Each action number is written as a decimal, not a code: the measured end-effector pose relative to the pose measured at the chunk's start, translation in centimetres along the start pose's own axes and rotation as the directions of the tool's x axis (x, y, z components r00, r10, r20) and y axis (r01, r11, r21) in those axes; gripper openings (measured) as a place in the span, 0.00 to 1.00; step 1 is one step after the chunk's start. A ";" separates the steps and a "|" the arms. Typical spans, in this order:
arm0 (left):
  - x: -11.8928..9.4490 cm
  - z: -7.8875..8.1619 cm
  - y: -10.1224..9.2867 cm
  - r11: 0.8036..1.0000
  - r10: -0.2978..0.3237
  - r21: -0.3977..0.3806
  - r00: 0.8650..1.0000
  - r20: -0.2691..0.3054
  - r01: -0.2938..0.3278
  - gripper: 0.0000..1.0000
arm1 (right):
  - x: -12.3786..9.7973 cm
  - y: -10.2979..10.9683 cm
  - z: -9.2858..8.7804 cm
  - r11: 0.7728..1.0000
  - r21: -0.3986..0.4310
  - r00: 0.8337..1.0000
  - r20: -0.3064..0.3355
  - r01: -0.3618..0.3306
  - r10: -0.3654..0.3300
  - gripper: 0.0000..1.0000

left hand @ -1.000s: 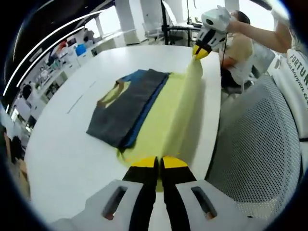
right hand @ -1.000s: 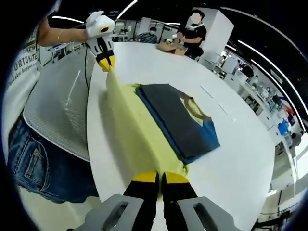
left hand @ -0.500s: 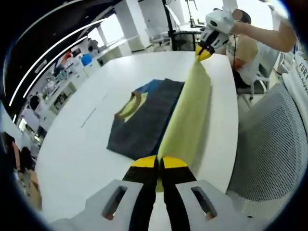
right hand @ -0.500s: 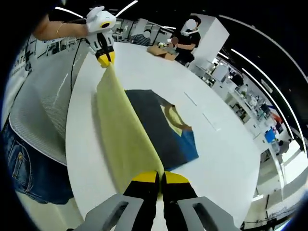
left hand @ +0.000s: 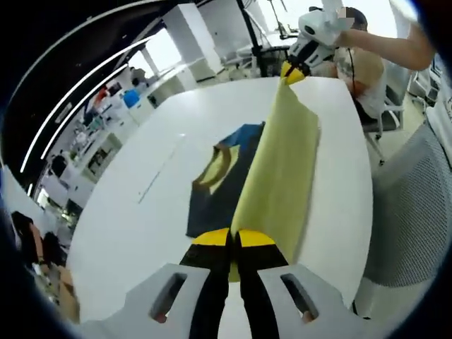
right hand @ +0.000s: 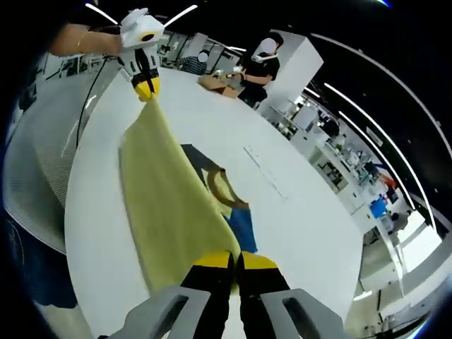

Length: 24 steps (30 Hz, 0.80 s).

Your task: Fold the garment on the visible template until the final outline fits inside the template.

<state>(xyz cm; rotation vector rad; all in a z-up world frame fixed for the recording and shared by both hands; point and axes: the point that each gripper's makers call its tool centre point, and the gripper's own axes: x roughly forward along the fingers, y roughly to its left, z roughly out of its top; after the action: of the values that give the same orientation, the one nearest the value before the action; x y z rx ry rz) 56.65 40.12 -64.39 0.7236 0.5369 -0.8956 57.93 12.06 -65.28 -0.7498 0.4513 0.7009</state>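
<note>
My left gripper had its fingers pinched tight on one corner of the yellow flap, low in the centre of the left gripper view. My right gripper was clamped the same way on the other corner, low centre in the right gripper view; it also showed at the upper right of the left gripper view, just as the left one sat at the upper left of the right gripper view. Between the two holds the yellow flap hung as a raised sheet, slightly slack through its middle.

The garment lay near the middle of the white surface, its dark grey and blue layers flat, the yellow-rimmed collar facing up. I could not make out a template outline around it.

The cloth looked light and limp, so I judged it would sag and crease wherever it was unsupported. Corner holds seemed right: kept level and well apart, they would keep the edge straight while the flap was laid across the dark layers. Thin fabric could slip from a shallow pinch.
</note>
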 end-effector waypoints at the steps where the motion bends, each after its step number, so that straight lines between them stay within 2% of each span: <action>1: 0.0 0.1 0.2 1.000 0.006 0.001 1.000 0.003 -0.006 0.00 | 0.1 -0.2 0.1 1.000 0.002 1.000 0.004 0.006 -0.006 0.00; 10: 0.2 2.3 3.3 0.996 0.083 0.008 0.996 0.044 -0.083 0.00 | 0.8 -3.0 1.5 0.995 -0.019 0.996 0.014 0.094 -0.093 0.00; 19: 1.2 3.3 5.5 0.990 0.134 0.025 0.990 0.042 -0.135 0.00 | 2.1 -5.1 2.1 0.985 -0.074 0.987 -0.010 0.157 -0.158 0.00; 24: 1.8 3.3 6.5 0.988 0.153 0.012 0.987 0.041 -0.153 0.00 | 2.9 -6.0 1.9 0.984 -0.049 0.985 -0.012 0.171 -0.172 0.00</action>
<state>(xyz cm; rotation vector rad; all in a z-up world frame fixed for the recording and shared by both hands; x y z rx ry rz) 63.45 39.44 -61.35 0.7491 0.4338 -0.7697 64.47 11.51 -62.99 -0.8298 0.3810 0.5458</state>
